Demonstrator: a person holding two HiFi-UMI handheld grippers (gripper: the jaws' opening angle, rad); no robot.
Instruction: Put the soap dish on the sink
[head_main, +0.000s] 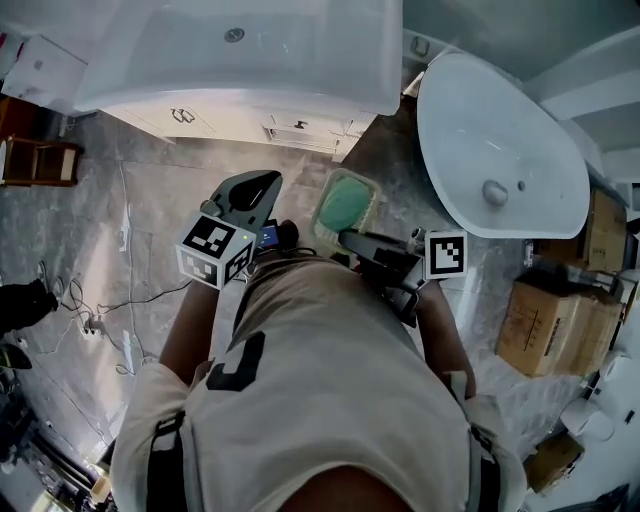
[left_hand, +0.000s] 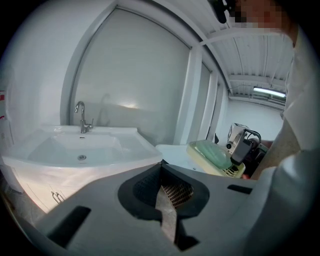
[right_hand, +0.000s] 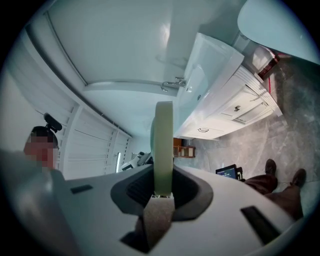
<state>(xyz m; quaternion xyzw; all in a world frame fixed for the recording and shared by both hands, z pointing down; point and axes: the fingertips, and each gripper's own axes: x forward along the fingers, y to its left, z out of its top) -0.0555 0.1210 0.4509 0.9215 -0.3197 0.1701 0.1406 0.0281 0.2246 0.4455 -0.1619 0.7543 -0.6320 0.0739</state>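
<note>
Bathroom, sink (head_main: 300, 95) ahead | right claw (right_hand: 162, 192) pinches soap dish (head_main: 345, 203) rim, likely for carrying | left claw (left_hand: 161, 166) closed, empty

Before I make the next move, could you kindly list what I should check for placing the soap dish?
1. soap dish clamped in right gripper: ok.
2. left gripper shut, empty, apart from the dish: ok.
3. Dish above a sink: not ok; it hangs over the floor, between vanity sink and oval basin.
4. Vanity sink rim bare beside the tap: ok.
5. Dish held level: cannot tell.
</note>
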